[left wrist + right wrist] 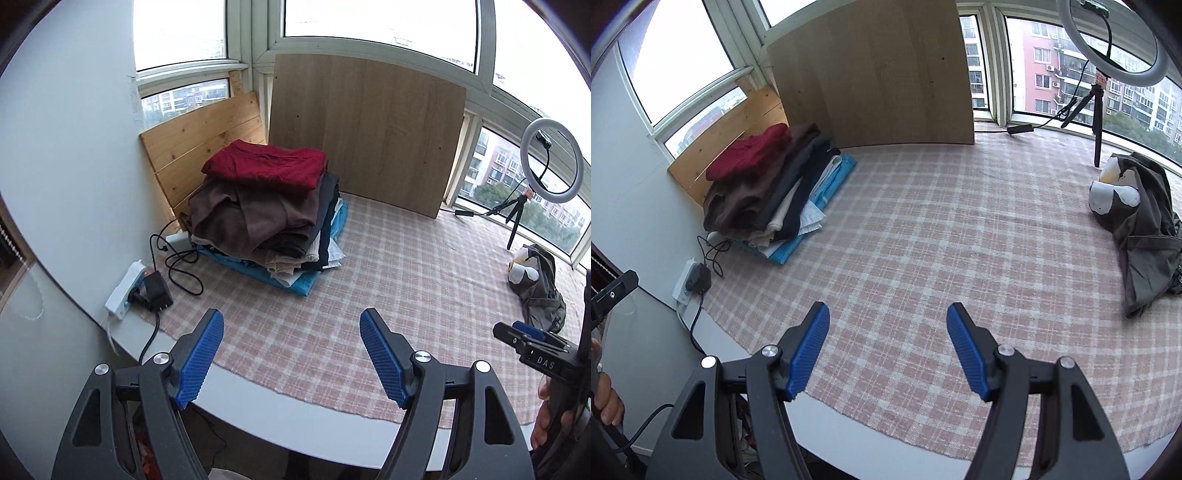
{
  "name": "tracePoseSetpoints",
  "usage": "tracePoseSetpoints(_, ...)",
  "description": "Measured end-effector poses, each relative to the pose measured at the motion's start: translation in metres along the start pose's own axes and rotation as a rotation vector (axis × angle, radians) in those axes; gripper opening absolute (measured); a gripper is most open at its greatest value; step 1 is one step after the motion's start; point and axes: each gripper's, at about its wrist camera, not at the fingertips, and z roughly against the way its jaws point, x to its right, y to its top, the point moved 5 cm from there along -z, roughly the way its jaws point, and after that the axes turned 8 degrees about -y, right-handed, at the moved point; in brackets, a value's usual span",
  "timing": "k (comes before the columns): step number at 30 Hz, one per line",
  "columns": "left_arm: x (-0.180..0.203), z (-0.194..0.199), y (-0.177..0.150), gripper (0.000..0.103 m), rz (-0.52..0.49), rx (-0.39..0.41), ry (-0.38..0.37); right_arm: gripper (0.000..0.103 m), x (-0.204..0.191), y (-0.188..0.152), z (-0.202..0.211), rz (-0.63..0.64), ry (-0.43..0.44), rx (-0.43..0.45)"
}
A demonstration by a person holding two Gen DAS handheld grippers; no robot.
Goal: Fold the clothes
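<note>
The unfolded dark garment point(1145, 229) lay crumpled at about two o'clock from the right tongs point(888, 347), its long axis running roughly from near to far along the bench's point(923, 229) right edge. Both tongs stood apart and held nothing; the left tongs point(291, 354) were farther off, the garment at their three o'clock. The right was judged nearer for the first reach. Bare plaid cloth lay between. The folded stack point(266, 206) sat at eleven o'clock, the ring light point(552, 162) beyond the garment.
</note>
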Motion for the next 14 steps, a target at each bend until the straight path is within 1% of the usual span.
tracePoseSetpoints(4,0.005,0.007,-0.007,0.075,0.006,-0.005,0.017,0.065,-0.001,-0.004,0.007,0.034,0.001,0.018)
tracePoseSetpoints(7,0.009,0.012,-0.01,0.075,0.007,-0.002,0.025,0.065,0.002,-0.005,0.008,0.032,0.009,0.018)
tracePoseSetpoints(12,0.015,0.019,-0.01,0.074,-0.018,0.034,0.064,0.065,0.009,-0.005,0.007,0.017,0.021,0.01)
tracePoseSetpoints(14,0.018,0.019,-0.01,0.074,-0.025,0.038,0.067,0.065,0.011,-0.005,0.006,0.019,0.019,0.007)
